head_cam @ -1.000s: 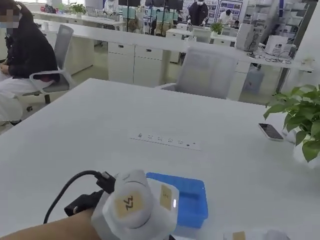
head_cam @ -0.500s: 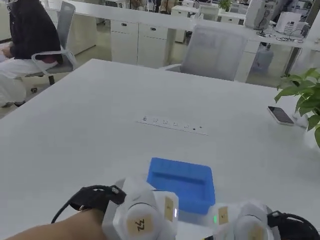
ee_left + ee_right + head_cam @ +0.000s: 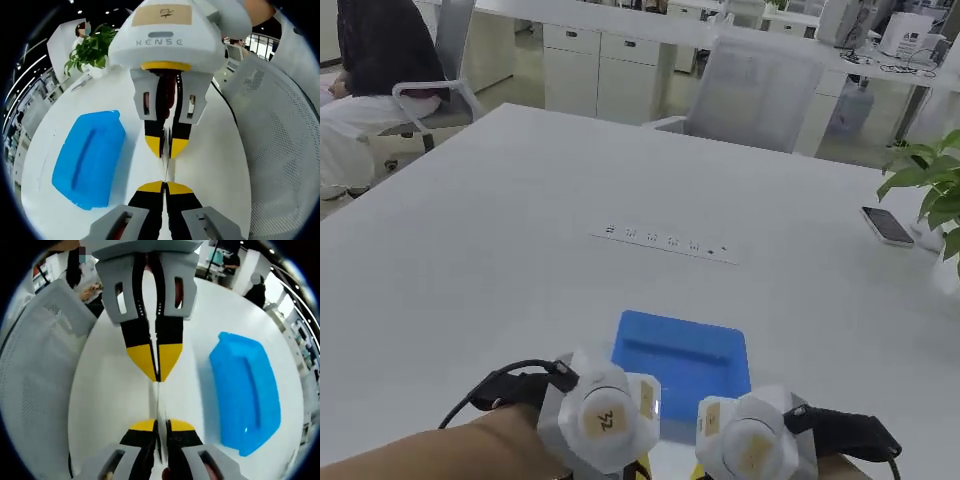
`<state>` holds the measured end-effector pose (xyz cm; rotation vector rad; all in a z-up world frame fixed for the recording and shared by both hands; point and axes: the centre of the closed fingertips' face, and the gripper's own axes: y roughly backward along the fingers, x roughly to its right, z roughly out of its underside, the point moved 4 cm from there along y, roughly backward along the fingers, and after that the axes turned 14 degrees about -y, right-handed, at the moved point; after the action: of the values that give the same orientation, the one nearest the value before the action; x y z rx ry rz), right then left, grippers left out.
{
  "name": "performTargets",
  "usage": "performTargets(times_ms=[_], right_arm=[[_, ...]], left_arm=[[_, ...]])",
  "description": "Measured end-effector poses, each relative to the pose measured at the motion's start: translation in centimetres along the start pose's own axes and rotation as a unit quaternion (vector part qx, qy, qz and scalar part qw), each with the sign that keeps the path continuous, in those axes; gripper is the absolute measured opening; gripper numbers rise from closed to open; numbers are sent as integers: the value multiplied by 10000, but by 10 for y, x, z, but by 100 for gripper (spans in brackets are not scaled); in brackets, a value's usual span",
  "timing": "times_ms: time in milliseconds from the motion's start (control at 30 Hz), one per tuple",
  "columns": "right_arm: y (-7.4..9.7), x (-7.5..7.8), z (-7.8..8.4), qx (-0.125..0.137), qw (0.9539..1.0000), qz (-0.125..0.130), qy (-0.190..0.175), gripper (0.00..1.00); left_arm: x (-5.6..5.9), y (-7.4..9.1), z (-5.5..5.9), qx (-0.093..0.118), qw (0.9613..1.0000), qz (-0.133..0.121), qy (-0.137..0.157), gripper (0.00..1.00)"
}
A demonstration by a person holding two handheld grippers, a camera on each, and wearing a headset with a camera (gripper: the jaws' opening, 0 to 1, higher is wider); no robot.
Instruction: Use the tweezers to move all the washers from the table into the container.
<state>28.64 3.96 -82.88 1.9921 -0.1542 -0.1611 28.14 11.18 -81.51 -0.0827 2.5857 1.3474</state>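
Head view: the blue container (image 3: 682, 355) sits lower centre. Left gripper view: my left gripper (image 3: 164, 186), bottom centre, pinches the thin tweezers (image 3: 166, 167), container at left. Right gripper view: my right gripper (image 3: 159, 426) pinches them too, container at right.

White left gripper (image 3: 165, 186) and right gripper (image 3: 167, 150), yellow-tipped black jaws.
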Motion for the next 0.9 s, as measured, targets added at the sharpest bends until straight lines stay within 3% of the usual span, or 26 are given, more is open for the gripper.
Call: performTargets(times_ms=[67,133,167,233,267,333,467,500,533,567,600,700,767,900], right_arm=[[0,0,0,45,9998,-110,-169,5],[0,-1,1,58,9994,-155,-309,7],[0,-2,1,57,9992,-163,-351,9],[1,-6,3,40,9994,-108,-323,13],[1,-7,3,38,9994,-103,-337,15],[2,-11,4,50,9976,-109,-678,19],[12,-13,4,423,9921,-7,-1183,23],[17,-15,5,563,9878,-19,-1455,25],[21,-16,6,654,9844,-15,-1634,27],[25,-17,7,770,9803,6,-1819,29],[32,-19,9,930,9742,10,-2058,32],[50,-22,15,1351,9562,149,-2591,37],[63,-24,20,1581,9445,258,-2868,38],[90,-25,30,2028,9226,551,-3235,44]], left_arm=[[-1,-2,3,0,10000,62,68,0],[2,-7,11,-155,9997,167,126,0],[0,-7,8,31,9999,132,36,0],[-1,-4,9,-33,9997,136,187,0],[-1,-5,8,-41,9998,120,129,0],[-1,-5,8,-52,9999,132,50,0],[6,-6,12,-289,9993,226,-65,0],[12,-7,18,-524,9980,289,-182,0],[2,-12,6,-36,9992,-171,-366,0],[11,-11,14,-328,9994,-13,-94,0],[9,-11,15,-372,9993,-17,18,0],[7,-7,11,-333,9993,-147,41,7],[4,-10,13,-318,9993,-170,99,14],[6,-7,9,-371,9987,-264,215,26]])
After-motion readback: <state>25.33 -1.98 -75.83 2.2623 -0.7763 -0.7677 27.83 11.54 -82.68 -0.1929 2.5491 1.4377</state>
